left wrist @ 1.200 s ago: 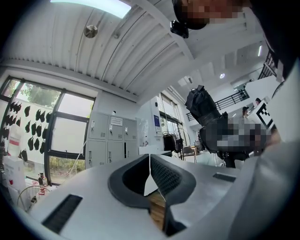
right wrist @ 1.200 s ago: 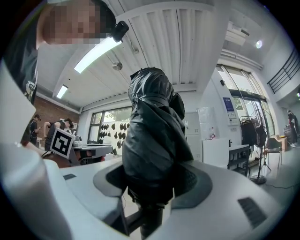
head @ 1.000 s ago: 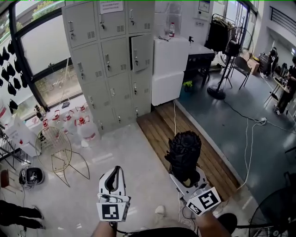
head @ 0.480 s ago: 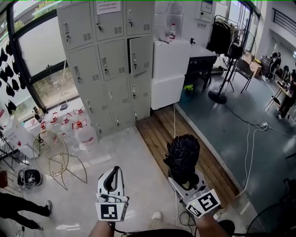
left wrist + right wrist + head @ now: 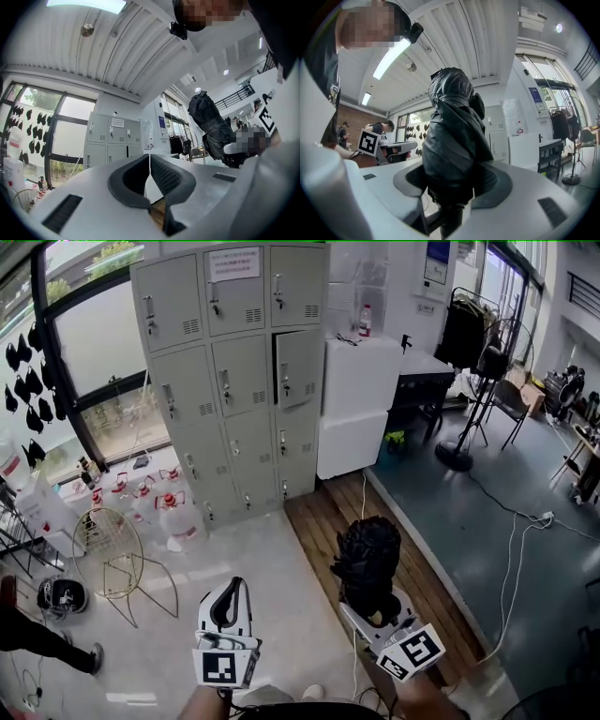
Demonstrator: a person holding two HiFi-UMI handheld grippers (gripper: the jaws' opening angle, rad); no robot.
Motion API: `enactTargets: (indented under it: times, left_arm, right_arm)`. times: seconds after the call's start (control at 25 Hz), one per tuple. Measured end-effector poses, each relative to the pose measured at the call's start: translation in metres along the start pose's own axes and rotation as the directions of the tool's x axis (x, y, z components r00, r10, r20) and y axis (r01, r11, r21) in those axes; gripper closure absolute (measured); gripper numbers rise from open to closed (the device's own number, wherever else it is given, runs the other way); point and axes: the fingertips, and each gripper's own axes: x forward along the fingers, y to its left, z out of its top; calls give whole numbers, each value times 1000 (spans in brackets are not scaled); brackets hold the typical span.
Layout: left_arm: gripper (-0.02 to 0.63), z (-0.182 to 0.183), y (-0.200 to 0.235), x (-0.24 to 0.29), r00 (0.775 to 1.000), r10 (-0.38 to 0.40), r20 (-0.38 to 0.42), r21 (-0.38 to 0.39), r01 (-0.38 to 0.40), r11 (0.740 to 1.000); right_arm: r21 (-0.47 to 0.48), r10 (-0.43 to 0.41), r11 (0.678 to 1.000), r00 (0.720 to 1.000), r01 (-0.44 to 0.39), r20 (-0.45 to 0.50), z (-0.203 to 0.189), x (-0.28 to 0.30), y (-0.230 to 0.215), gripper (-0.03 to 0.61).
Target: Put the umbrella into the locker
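- The lockers [image 5: 230,381] sit a little nearer and further right in the head view than a second ago.
- The right gripper [image 5: 375,604] still clamps its jaws on the folded black umbrella [image 5: 366,559], held upright and well short of the lockers.
- The left gripper [image 5: 228,604] keeps its jaws pressed together, empty.

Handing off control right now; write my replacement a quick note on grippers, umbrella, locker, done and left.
Left gripper: shut, empty.
Right gripper: shut on the folded black umbrella, held upright.
Lockers: ahead across the floor, not within reach; one right-column door ajar.
Done: umbrella in hand.
Left: walk up, swing that door open, put umbrella inside, release.
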Motion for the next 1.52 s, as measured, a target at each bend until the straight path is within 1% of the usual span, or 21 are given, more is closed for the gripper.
enactTargets:
  times: [0.08, 0.2, 0.32, 0.48, 0.68, 0.84, 1.0, 1.08, 1.24, 1.4, 1.52]
  left_arm:
    - [584, 2, 1, 3, 1000, 1, 4, 13, -1, 1000]
    - [584, -3, 3, 9, 1000, -7, -13, 12, 7, 1000]
    - [584, -5, 7, 12, 1000, -4, -2, 9, 4, 1000]
    - [584, -9, 13, 24, 1000, -12, 4, 7, 12, 1000]
    - [584, -18, 21, 48, 999, -45, 3, 0, 45, 999]
    - [584, -26, 42, 76, 999, -49, 3, 26, 49, 998]
    - [584, -34, 75, 104, 999, -32, -7, -3, 32, 999]
    - [584, -36, 89, 117, 1000, -30, -4, -2, 30, 1000]
    - [584, -39, 107, 145, 999, -44, -4, -4, 44, 999]
    - [584, -45, 121, 163, 998, -69, -14, 20, 69, 997]
    - [584, -51, 136, 176, 997, -79, -16, 9, 79, 997]
  right_arm:
    - [-5, 15, 1000, 1000, -15, 8, 3, 5, -1, 314]
    - [-6, 27, 1000, 999, -27, 17, 5, 14, -1, 315]
    - [-8, 37, 999, 999, -37, 19, 2, 21, 0, 316]
    - [-9, 37, 999, 999, -37, 16, -1, 37, -5, 314]
    - [0, 23, 1000, 1000, -23, 17, -2, 63, -15, 314]
    - [-18, 10, 1000, 1000, -10, 21, 1, 97, -28, 315]
    - [-36, -19, 999, 1000, 20, 20, 1, 129, -43, 314]
    - [-32, -31, 999, 999, 32, 12, 0, 145, -49, 314]
    - [-24, -47, 999, 999, 47, -5, -2, 177, -63, 315]
    - [-10, -50, 999, 999, 50, -2, -3, 204, -71, 316]
    - [-3, -53, 999, 999, 53, -2, -2, 225, -72, 315]
